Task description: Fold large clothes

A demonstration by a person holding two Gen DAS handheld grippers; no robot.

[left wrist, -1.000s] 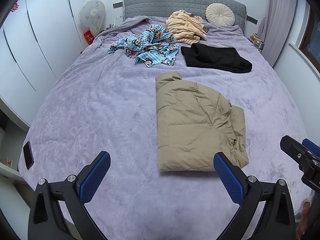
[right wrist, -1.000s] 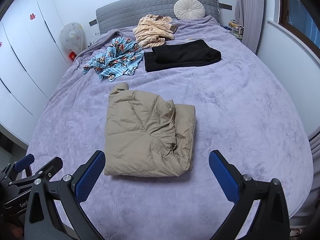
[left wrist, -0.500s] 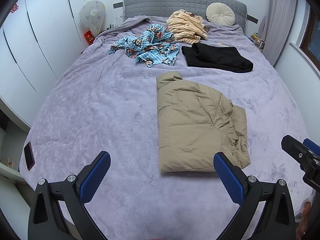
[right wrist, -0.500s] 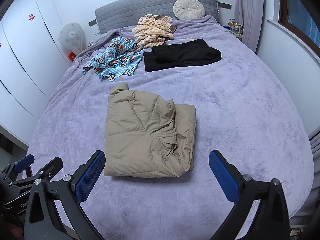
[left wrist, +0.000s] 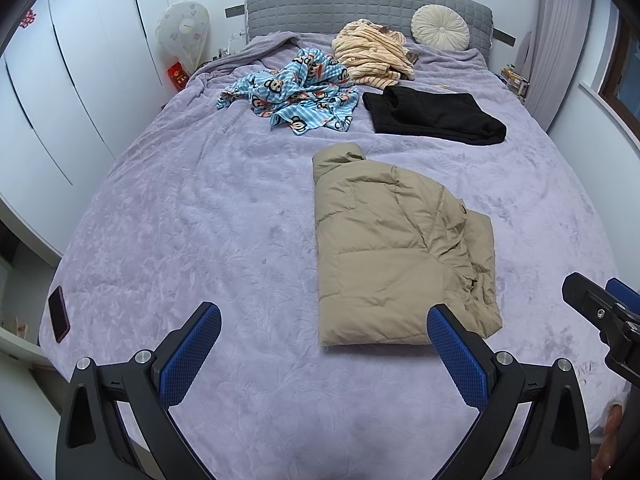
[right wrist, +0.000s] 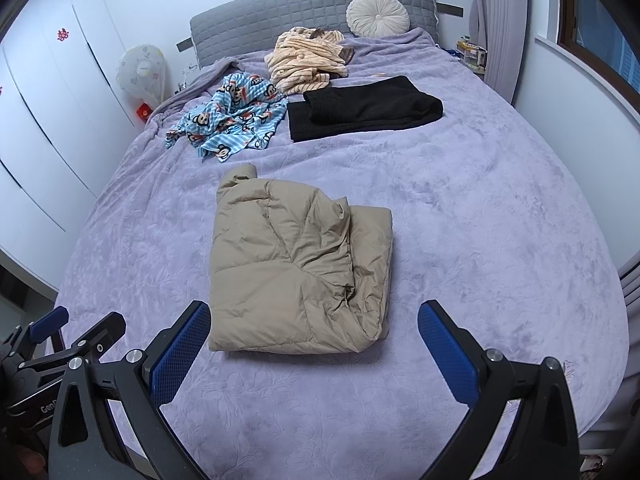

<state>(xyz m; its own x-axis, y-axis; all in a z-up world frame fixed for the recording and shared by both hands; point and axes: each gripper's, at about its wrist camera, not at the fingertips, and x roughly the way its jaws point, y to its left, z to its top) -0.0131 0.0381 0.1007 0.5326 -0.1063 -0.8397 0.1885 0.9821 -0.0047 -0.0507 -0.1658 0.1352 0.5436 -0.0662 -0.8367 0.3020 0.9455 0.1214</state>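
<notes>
On the purple bed, both hand-held grippers gaped empty; best pinch the tan jacket's near hem evenly.

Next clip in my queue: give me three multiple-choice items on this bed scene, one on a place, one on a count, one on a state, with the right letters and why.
1. Where does the black garment lie relative to the tan puffer jacket?
A. under it
B. farther up the bed, toward the headboard
C. on the floor

2. How many separate clothing items lie on the bed?
A. two
B. four
C. six

3. What state are the two tools in?
A. both open, holding nothing
B. both shut on the jacket
C. left shut, right open

Answers:
1 B: it sits beyond the jacket, apart from it.
2 B: jacket, black garment, blue monkey-print garment, striped beige garment.
3 A: left tool and right tool show spread fingers with bare blanket between.
</notes>
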